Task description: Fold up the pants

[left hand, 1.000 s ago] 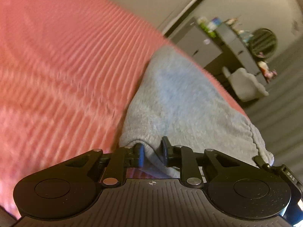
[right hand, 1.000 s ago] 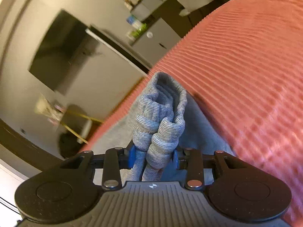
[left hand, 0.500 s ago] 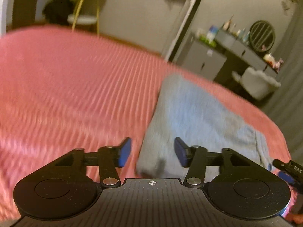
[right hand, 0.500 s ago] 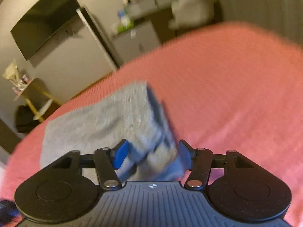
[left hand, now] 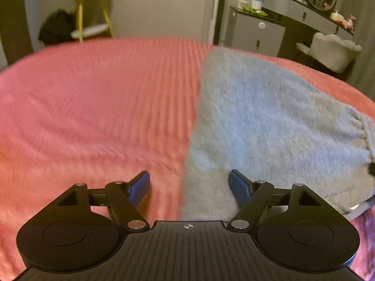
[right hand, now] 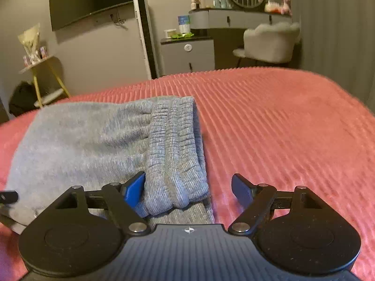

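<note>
Two hand-held grippers are hovering low over the bed, each with jaws wide after just opening — gripping nothing. Between the left hand-held gripper's pads the pants' near corner is lying loose. Inside the right hand-held gripper, the ribbed waistband is resting folded. Beyond, the grey pants are lying flat on the pink bedspread — a dresser is standing behind.
</note>
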A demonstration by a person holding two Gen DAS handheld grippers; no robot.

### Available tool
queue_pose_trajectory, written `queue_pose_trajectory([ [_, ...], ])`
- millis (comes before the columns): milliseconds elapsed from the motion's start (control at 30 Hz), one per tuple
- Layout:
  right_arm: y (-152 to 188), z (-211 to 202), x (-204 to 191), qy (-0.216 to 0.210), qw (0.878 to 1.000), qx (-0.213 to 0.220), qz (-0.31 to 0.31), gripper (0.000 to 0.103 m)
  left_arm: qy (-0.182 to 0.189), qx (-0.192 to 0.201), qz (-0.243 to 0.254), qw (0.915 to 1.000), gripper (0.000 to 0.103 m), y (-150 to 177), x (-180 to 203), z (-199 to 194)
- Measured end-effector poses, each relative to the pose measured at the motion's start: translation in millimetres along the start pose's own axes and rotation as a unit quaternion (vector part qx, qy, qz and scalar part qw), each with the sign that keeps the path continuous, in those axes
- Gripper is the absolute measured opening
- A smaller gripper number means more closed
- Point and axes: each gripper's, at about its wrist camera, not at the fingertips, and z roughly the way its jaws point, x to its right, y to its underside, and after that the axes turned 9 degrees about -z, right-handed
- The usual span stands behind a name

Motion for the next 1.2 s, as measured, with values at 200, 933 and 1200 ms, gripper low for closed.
queue_pose_trajectory([
  [200, 14, -37, 19, -0.006, 0.999, 0.014, 0.040, 0.088, -0.095, 0.041, 0.098, 0.9898, 0.072, 19, -23, -45],
  [933, 88, -129, -108, -0.017, 0.988, 0.012, -0.151, 0.098, 0.078, 0.046, 0.074, 0.9931, 0.094, 108, -1, -105],
  [1200, 82, -117, -102, -0.022, 0.992, 0.014, -0.120, 0.098, 0.061, 0.033, 0.062, 0.9956, 0.094, 102, 2, -88],
])
